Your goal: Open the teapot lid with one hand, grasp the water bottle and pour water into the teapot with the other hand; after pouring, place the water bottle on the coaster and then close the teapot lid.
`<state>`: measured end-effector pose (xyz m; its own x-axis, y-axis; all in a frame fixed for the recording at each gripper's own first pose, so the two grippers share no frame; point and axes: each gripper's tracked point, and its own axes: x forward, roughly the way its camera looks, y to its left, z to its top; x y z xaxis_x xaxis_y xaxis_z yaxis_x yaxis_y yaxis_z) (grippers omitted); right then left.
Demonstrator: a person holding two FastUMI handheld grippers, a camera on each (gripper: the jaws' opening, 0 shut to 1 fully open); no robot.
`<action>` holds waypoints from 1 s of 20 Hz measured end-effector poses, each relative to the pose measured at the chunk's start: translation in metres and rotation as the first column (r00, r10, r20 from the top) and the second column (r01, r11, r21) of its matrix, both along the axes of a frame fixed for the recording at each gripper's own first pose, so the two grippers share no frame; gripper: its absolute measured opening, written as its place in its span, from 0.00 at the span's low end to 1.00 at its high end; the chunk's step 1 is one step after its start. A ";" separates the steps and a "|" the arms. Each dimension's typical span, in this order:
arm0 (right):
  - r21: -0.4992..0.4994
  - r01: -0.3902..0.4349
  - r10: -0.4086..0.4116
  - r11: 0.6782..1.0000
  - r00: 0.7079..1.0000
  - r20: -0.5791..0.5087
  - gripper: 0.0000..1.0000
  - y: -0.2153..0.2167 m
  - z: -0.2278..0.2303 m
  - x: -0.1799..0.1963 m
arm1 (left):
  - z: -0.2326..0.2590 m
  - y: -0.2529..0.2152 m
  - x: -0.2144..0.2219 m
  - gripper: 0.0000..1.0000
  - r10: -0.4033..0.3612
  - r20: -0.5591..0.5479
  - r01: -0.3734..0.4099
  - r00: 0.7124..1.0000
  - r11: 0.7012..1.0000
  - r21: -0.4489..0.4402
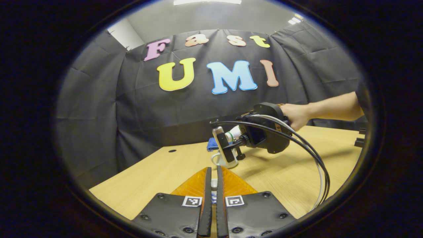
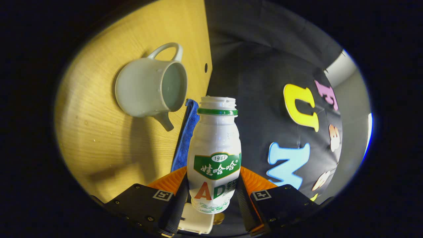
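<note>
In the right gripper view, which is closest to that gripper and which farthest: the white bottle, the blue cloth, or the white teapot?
1. White plastic water bottle with green label: held between the right gripper's fingers, uncapped.
2. Blue cloth: just behind the bottle, on the light wooden table's edge.
3. White ceramic teapot: farthest, lid off, beyond the cloth.
</note>
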<state>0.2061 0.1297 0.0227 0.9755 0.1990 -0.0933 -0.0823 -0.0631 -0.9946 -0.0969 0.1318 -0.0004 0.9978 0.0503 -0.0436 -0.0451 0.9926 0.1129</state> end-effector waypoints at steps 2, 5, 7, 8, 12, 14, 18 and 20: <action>0.153 0.021 -0.014 0.988 0.999 -0.050 0.72 -0.004 -0.003 -0.005 | -0.001 0.000 0.006 0.17 -0.010 -0.005 0.010 1.000 1.000 -0.022; 0.395 0.055 -0.011 0.917 0.994 -0.112 0.72 -0.011 0.003 -0.016 | 0.007 0.005 0.030 0.16 -0.026 0.001 0.026 1.000 0.999 -0.046; 0.540 0.105 -0.014 0.835 0.985 -0.170 0.72 -0.021 0.004 -0.026 | 0.018 0.012 0.051 0.16 -0.036 0.010 0.036 0.999 0.996 -0.078; 0.601 0.133 -0.011 0.788 0.979 -0.201 0.72 -0.027 0.006 -0.033 | 0.026 0.013 0.063 0.16 -0.042 0.020 0.044 0.999 0.995 -0.095; 0.794 0.218 0.062 0.568 0.950 -0.305 0.72 -0.045 0.015 -0.065 | 0.054 0.008 0.105 0.16 -0.065 0.060 0.071 0.996 0.993 -0.098; 0.862 0.270 0.105 0.430 0.933 -0.344 0.72 -0.055 0.016 -0.081 | 0.060 0.003 0.130 0.16 -0.073 0.074 0.080 0.995 0.993 -0.083; 0.922 0.308 0.125 0.236 0.931 -0.343 0.72 -0.086 0.025 -0.107 | 0.066 -0.017 0.183 0.16 -0.116 0.080 0.123 0.990 0.989 -0.087; 0.935 0.294 0.104 0.199 0.942 -0.319 0.72 -0.101 0.031 -0.118 | 0.063 -0.023 0.208 0.16 -0.123 0.072 0.131 0.990 0.986 -0.107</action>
<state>0.0883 0.0287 0.0537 0.9626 0.2324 -0.1395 -0.2562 0.9479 -0.1892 0.1108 0.1085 0.0622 0.9967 -0.0786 0.0227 0.0785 0.9969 0.0024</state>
